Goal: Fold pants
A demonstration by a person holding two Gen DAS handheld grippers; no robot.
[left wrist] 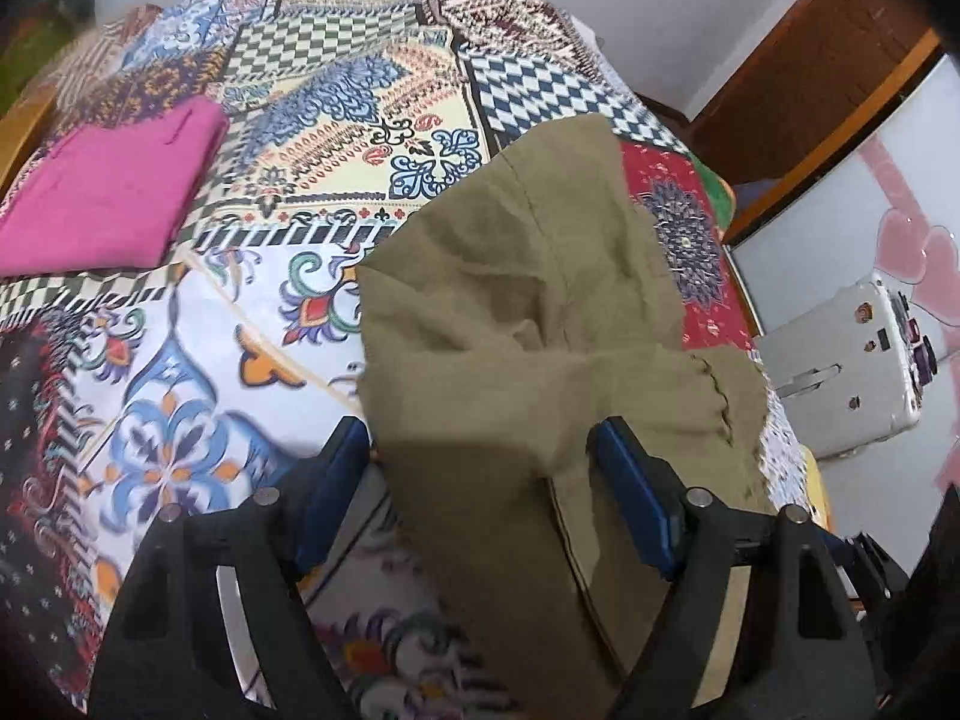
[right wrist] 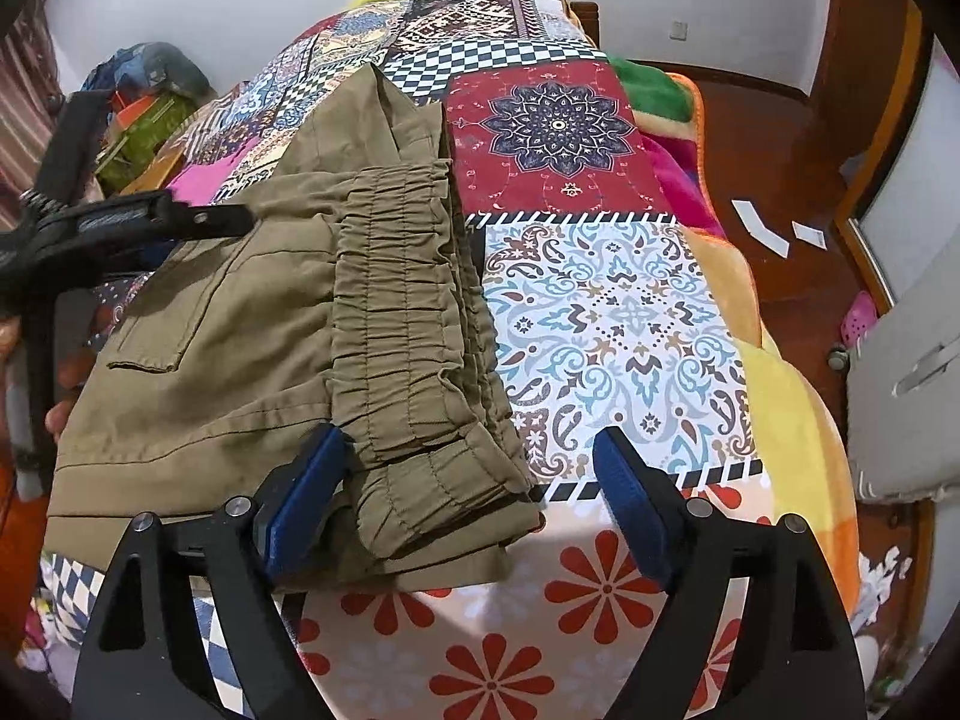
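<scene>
Here, pants [right wrist: 288, 312] lengthwise, waistband [right wrist: 408, 324] rightward

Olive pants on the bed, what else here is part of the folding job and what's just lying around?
Job: olive pants, left gripper, right gripper, patchwork bedspread.
Lying about: folded pink garment, papers on floor, grey appliance.

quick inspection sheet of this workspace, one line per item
surface: bed under a patchwork sheet, busy prints, blankets showing at the right edge
job's things: olive pants partly folded, elastic waistband toward the right gripper; one fabric end raised between the left jaws
clutter: folded pink garment at far left
grippers: left gripper jaws open with cloth between; right gripper jaws open at the waistband corner
cables: nothing seen
surroundings: white appliance, wooden door, paper scraps on the floor
</scene>
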